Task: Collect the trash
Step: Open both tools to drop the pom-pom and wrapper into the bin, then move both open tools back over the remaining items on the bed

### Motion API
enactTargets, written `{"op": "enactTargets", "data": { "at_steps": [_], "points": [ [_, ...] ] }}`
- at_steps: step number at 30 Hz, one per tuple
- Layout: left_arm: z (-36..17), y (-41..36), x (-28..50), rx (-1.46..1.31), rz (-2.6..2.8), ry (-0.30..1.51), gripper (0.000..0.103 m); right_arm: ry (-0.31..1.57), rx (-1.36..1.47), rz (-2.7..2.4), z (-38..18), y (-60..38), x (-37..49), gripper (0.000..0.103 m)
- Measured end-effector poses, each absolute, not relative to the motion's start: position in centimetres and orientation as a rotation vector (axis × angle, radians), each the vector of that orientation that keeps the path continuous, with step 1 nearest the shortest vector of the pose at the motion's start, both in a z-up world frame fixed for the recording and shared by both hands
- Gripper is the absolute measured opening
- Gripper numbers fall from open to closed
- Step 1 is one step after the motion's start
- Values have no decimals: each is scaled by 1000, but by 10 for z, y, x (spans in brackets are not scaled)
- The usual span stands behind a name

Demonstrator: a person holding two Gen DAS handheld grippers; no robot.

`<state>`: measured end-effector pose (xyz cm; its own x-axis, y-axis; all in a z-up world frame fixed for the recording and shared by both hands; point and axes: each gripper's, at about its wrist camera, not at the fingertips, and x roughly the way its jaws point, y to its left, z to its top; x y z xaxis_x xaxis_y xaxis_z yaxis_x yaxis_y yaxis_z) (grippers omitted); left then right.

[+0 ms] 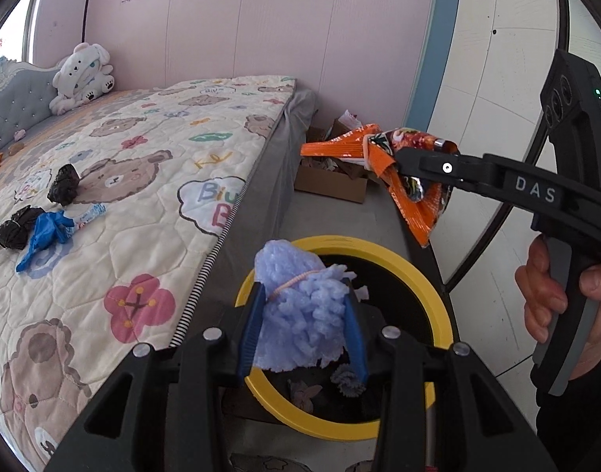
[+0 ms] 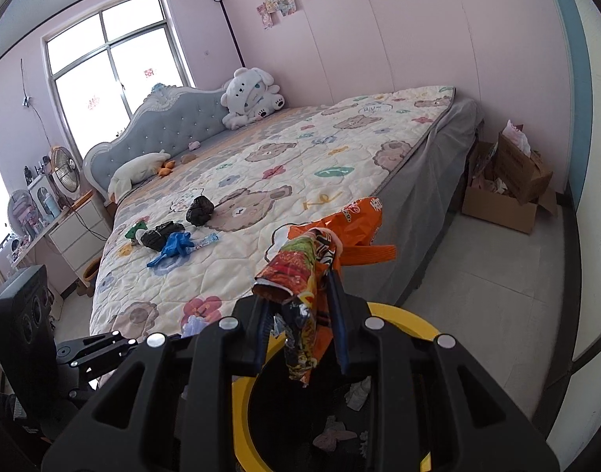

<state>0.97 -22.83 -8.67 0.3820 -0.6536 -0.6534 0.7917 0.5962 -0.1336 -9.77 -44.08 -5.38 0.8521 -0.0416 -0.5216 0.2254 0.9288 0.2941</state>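
My left gripper [image 1: 302,310] is shut on a lilac foam wad [image 1: 300,314] tied with a rubber band, held over the yellow-rimmed bin [image 1: 418,263]. My right gripper [image 2: 300,314] is shut on a crumpled orange snack wrapper [image 2: 308,271] above the same bin [image 2: 414,326]; it shows in the left wrist view [image 1: 410,173] to the upper right. On the bed lie black crumpled bags [image 1: 62,185], a blue bag [image 1: 45,236] and a small wrapper [image 1: 90,212]; they also show in the right wrist view [image 2: 170,240].
The bin holds several scraps [image 1: 345,381]. The bed [image 1: 143,181] with a bear quilt is on the left, a white plush toy [image 1: 82,74] at its head. A cardboard box [image 1: 332,181] of clutter stands by the wall. A nightstand [image 2: 80,228] is beside the bed.
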Motion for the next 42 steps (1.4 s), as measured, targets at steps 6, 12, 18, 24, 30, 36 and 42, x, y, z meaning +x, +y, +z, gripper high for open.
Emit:
{"op": "enactTargets", "data": {
  "at_steps": [6,12,18,24,30,36,42],
  "points": [
    [-101,-234,11,206,-959,800,36,575,406,-146,-73,-451,-100,26],
    [-105,-236,15,178,-974,838,39,568,447,-161,-78,-461,-103,31],
    [-106,-235,15,161,-992,834,52,555,466,-190,-77,-468,-104,40],
    [-99,-226,21,131,-963,797,73,520,498,-249,-69,-482,-105,55],
    [-84,-207,41,85,-888,736,83,479,465,-291,-57,-483,-97,64],
    [-65,-173,68,69,-763,640,91,467,433,-260,-48,-467,-64,77],
    [-49,-126,102,29,-634,585,94,470,384,-177,-41,-431,-15,80]
  ]
}}
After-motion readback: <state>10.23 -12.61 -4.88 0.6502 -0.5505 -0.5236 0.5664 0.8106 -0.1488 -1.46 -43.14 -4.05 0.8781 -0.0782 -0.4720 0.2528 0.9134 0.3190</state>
